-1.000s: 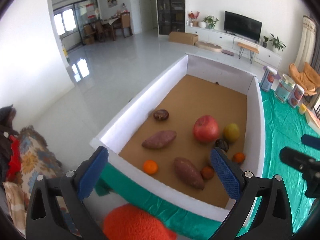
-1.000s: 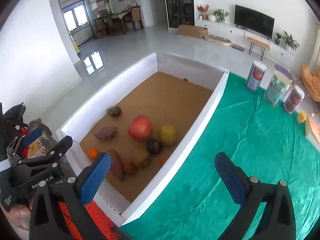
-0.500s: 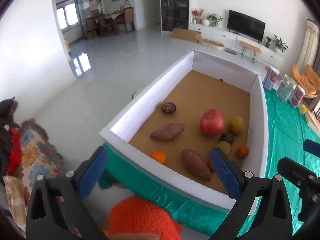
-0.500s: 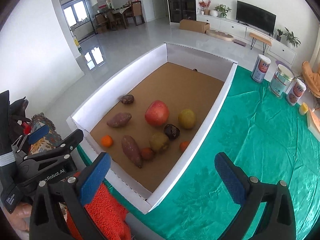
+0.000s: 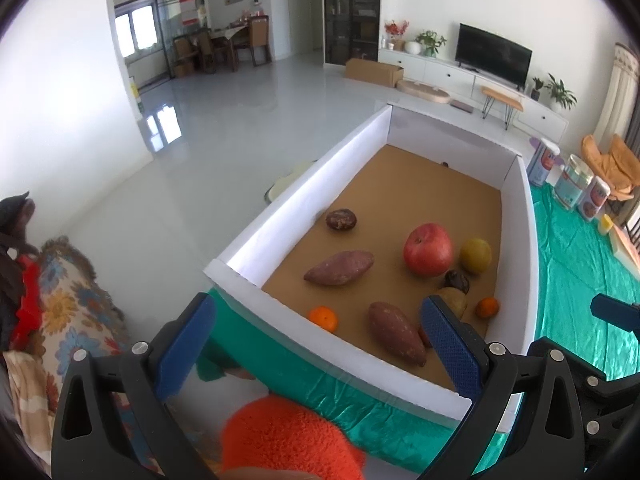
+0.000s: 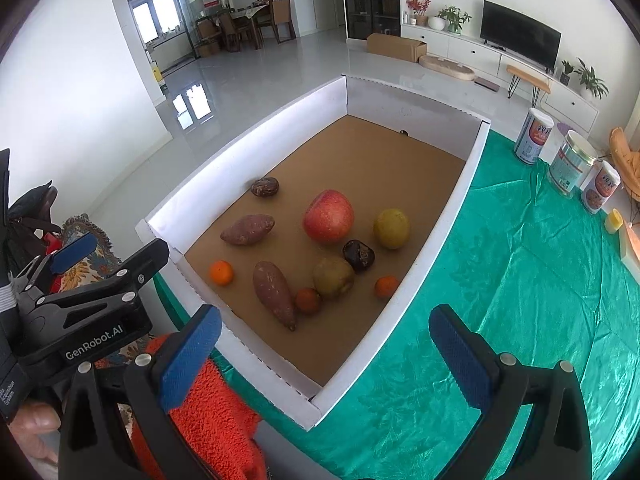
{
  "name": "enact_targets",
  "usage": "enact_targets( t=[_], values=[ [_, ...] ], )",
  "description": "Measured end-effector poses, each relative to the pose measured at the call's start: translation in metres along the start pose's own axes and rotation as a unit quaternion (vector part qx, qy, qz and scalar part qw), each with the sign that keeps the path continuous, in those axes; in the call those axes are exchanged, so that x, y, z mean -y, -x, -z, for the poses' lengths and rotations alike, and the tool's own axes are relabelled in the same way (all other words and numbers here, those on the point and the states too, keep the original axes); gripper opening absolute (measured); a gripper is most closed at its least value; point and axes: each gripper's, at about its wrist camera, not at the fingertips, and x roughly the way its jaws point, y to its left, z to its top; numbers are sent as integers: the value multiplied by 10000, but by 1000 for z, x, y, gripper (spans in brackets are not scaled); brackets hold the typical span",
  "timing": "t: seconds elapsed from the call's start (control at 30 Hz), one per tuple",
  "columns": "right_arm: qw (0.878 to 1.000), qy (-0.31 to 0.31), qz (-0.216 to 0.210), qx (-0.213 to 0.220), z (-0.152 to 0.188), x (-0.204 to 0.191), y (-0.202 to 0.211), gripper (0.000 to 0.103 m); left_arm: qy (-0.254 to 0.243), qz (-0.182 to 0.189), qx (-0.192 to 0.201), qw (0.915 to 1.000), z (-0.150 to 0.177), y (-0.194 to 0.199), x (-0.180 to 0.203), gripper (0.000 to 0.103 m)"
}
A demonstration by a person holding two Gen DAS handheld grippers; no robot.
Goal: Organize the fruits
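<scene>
A white-walled box (image 6: 256, 132) with a brown floor lies on a green cloth (image 6: 520, 300). Inside it are a red apple (image 6: 329, 216), a yellow fruit (image 6: 391, 228), a green-brown fruit (image 6: 333, 278), two dark passion fruits (image 6: 359, 255) (image 6: 265, 187), two sweet potatoes (image 6: 248, 229) (image 6: 274, 293) and three small oranges, one at the front left (image 6: 221, 272). My left gripper (image 5: 316, 344) hovers open before the box's near wall. My right gripper (image 6: 326, 350) hangs open over the box's near right corner. Neither holds anything. The same apple (image 5: 428, 250) shows in the left wrist view.
Three tins (image 6: 534, 136) stand on the cloth at the far right. An orange fuzzy sleeve (image 6: 208, 412) sits below both grippers. A patterned cushion (image 5: 68, 312) lies at the left. Beyond the box's left wall is glossy floor (image 5: 224, 132).
Both grippers have pulled back and up from the box, so it looks smaller and farther. The fruits have not moved. Both grippers stayed open.
</scene>
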Motion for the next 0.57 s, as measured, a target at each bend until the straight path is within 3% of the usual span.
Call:
enact_targets(
  t=[0.57],
  values=[
    [10000,0,35,-40,-2,-2,-8,103,69,-13,-93,9999,0,-12,-5,102]
  ],
)
